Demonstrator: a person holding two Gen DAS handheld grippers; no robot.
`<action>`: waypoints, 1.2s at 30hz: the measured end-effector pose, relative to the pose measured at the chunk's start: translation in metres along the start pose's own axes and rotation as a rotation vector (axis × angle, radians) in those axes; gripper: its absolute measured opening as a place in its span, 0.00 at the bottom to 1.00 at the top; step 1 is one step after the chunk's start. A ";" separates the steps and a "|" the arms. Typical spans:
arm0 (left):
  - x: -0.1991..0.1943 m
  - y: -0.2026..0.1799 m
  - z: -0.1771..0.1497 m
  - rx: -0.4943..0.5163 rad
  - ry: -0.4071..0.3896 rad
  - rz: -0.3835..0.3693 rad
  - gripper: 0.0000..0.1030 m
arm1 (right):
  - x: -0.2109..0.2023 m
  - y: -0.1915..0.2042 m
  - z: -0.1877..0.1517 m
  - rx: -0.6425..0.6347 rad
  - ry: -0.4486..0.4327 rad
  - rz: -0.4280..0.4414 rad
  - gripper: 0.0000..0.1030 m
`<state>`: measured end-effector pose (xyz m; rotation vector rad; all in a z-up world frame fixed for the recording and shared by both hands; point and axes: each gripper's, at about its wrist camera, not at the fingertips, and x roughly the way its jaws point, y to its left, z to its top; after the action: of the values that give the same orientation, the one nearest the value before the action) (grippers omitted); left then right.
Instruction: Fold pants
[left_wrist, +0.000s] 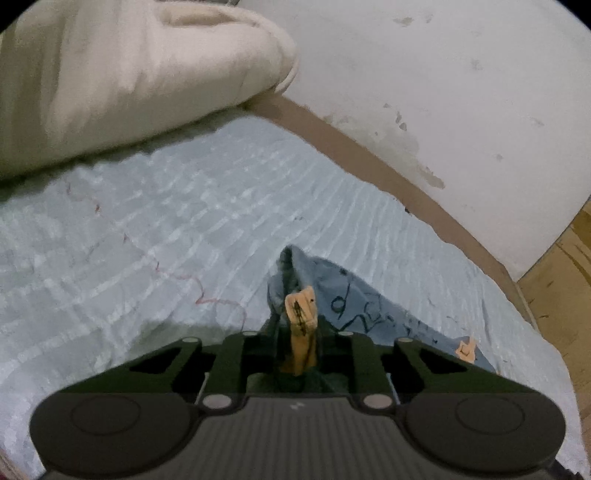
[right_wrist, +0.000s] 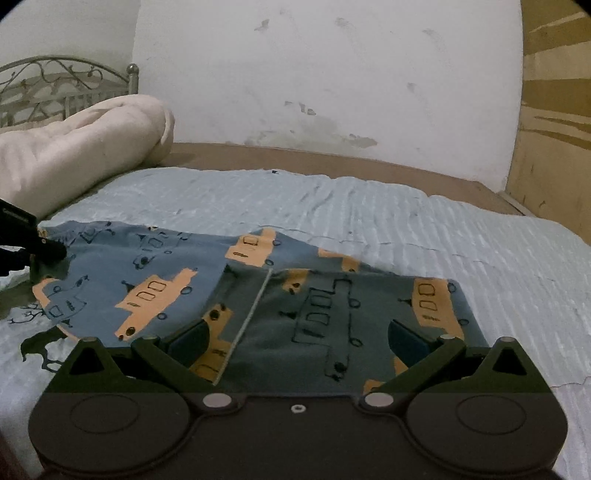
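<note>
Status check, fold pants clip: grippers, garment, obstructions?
Left gripper pinching blue boat-print pants at one end. Right gripper open over them. Rolled cream blanket clear.

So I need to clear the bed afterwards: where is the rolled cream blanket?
In the right wrist view the cream blanket lies at far left, beyond the pants, in front of the metal headboard.

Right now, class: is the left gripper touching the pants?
Touching. The left wrist view shows the left gripper shut on a bunched fold of the pants.
</note>
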<state>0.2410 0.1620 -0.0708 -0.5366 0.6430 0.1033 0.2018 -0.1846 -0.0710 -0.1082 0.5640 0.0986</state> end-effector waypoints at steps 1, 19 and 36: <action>-0.003 -0.005 0.001 0.019 -0.010 0.007 0.16 | 0.000 -0.002 0.000 0.001 -0.001 -0.002 0.99; -0.055 -0.140 0.012 0.332 -0.138 -0.144 0.16 | -0.021 -0.030 0.010 0.012 -0.050 -0.019 0.99; -0.009 -0.294 -0.073 0.695 0.111 -0.393 0.16 | -0.067 -0.115 -0.026 0.103 -0.035 -0.173 0.99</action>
<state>0.2687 -0.1275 0.0160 0.0139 0.6236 -0.5096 0.1457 -0.3061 -0.0484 -0.0544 0.5212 -0.0962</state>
